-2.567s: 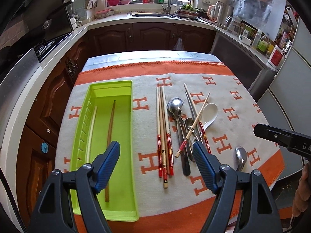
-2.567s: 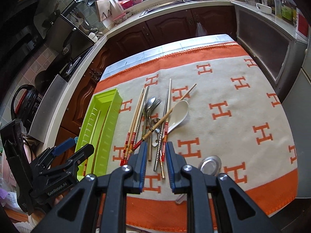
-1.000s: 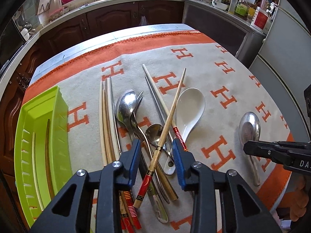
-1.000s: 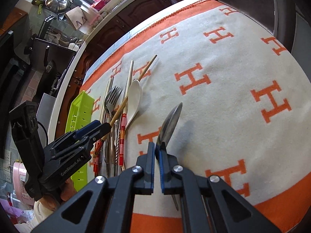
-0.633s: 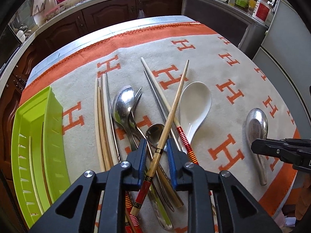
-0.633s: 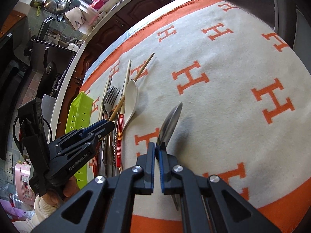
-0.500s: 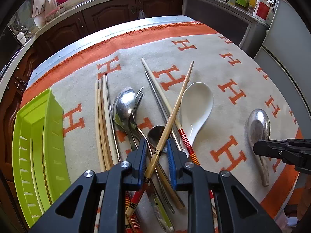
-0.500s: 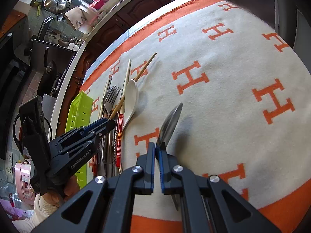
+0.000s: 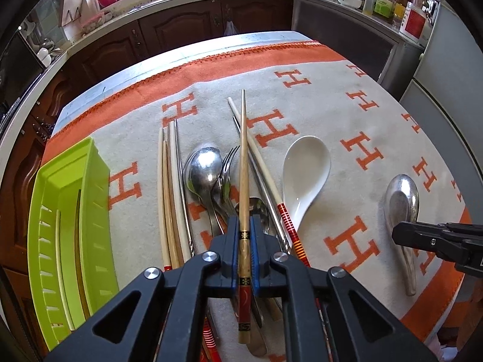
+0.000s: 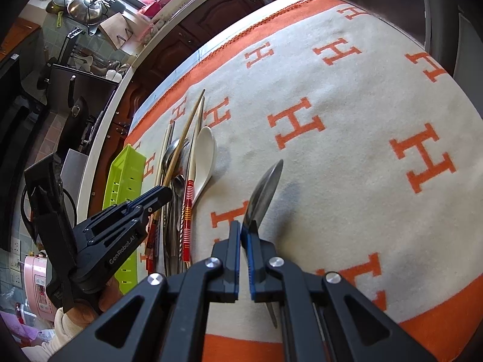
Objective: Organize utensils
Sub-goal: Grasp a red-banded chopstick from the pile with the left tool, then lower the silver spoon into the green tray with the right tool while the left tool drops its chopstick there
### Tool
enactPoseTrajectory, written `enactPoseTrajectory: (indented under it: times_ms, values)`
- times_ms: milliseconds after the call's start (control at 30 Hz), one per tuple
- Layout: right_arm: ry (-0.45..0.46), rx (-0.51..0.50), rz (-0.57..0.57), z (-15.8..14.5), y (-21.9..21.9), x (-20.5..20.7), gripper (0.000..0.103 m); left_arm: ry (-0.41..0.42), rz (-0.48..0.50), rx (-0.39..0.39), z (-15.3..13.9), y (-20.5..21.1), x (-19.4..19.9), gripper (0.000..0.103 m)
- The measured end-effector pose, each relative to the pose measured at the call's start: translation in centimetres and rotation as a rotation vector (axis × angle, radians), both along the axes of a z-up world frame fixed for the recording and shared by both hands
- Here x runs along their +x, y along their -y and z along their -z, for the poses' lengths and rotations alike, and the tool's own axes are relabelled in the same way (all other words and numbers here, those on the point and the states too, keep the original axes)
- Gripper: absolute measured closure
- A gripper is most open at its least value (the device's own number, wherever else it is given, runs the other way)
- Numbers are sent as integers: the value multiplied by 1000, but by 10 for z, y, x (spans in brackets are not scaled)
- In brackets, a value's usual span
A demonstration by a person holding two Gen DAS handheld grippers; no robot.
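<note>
My left gripper [image 9: 244, 226] has its jaws closing on a wooden chopstick [image 9: 243, 150] with a red and black end, and the pads press it. The chopstick points straight ahead above a pile of chopsticks [image 9: 167, 196], a metal spoon [image 9: 203, 172], a fork [image 9: 227, 166] and a white ceramic spoon [image 9: 306, 169]. In the right wrist view my right gripper [image 10: 244, 229] is shut on the neck of a second metal spoon [image 10: 265, 190], whose bowl stands on edge over the cloth. That spoon [image 9: 401, 199] and the right gripper [image 9: 395, 235] also show at the right of the left wrist view.
A lime green tray [image 9: 96, 211] with two chopsticks in it lies at the left edge of the orange and cream cloth [image 9: 347, 105]. The left gripper [image 10: 163, 193] and a gloved hand [image 10: 63, 325] show left in the right wrist view. Kitchen counters surround the table.
The left gripper's jaws have come together on the wooden chopstick, which has swung from a slant into line with the fingers. The right gripper and its spoon have stayed still.
</note>
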State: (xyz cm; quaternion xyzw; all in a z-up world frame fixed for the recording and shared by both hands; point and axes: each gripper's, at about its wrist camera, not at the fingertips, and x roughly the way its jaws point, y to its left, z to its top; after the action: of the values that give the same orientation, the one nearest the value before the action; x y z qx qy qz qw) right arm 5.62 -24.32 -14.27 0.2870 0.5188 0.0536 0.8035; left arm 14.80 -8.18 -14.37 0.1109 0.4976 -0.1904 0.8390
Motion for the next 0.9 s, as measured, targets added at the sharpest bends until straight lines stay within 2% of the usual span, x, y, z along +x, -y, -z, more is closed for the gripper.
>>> enactPoseTrajectory:
  times_ms: [200,367,667,900]
  values:
    - [27,-7,-2,-11,-2,-1,99,19,-50,-62,-23,-18,-10,99]
    - [54,-23,-25,-28,-16,0,99,46,-132,-110,-48,-51,-27,99]
    - [122,-46,-144,-70,-74,15,99,115,-329,-80,-85,-135,-59,98]
    - [168,-70,-264,-101,-139,36,99,172,-411,-60,-94,-182,-73,98]
